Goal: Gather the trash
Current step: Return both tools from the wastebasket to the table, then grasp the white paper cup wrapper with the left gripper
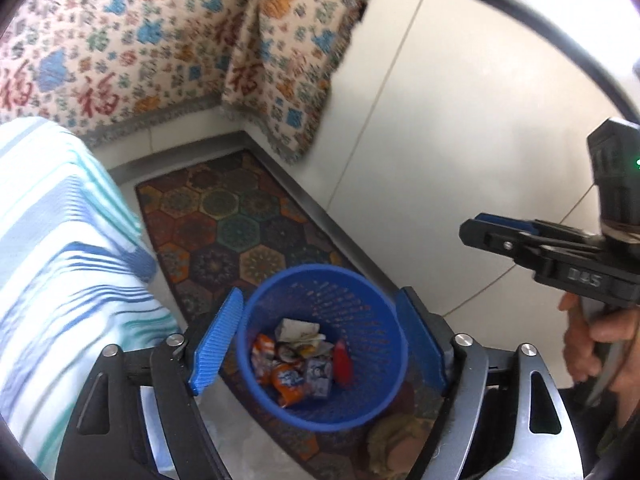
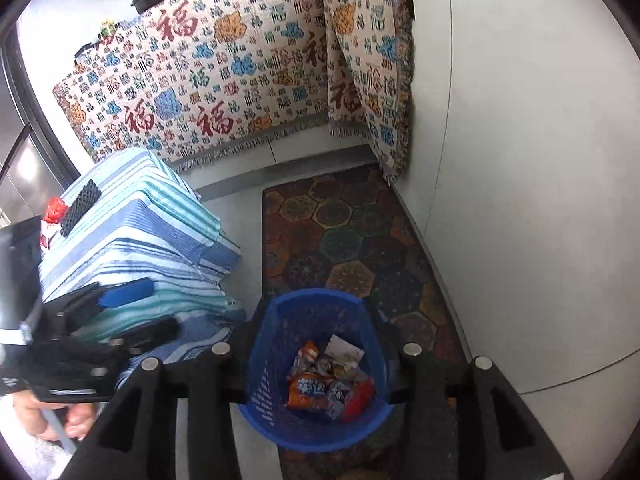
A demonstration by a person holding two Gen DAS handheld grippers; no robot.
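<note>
Both claws hang above the blue basket [image 1: 322, 346], which stands on the patterned mat [image 1: 224, 216] on the floor, close beside the low surface draped in a striped cloth [image 2: 136, 240], so that trash picked off that surface has only a short way to travel. The basket already holds the collected trash [image 1: 302, 356]: orange snack packets, a crumpled white wrapper, a red piece and a few others lying loose at the bottom. The left claw [image 1: 320, 344] stands with its blue pads spread wide on either side of the basket's mouth, nothing between them, a posture that fits a drop made straight down into the opening. The right claw [image 2: 316, 364] points down at the same basket; in its own view the fingertips are hidden behind the basket rim, and seen from the left wrist [image 1: 486, 226] its fingers lie close together with nothing visible in them, so I judge it partly open and empty. On the far end of the striped surface a red wrapper [image 2: 54, 208] and a black ridged object [image 2: 80, 208] remain; the wrapper looks like trash still to be collected. A cloth with red characters [image 2: 224, 80] covers the furniture at the far side.
</note>
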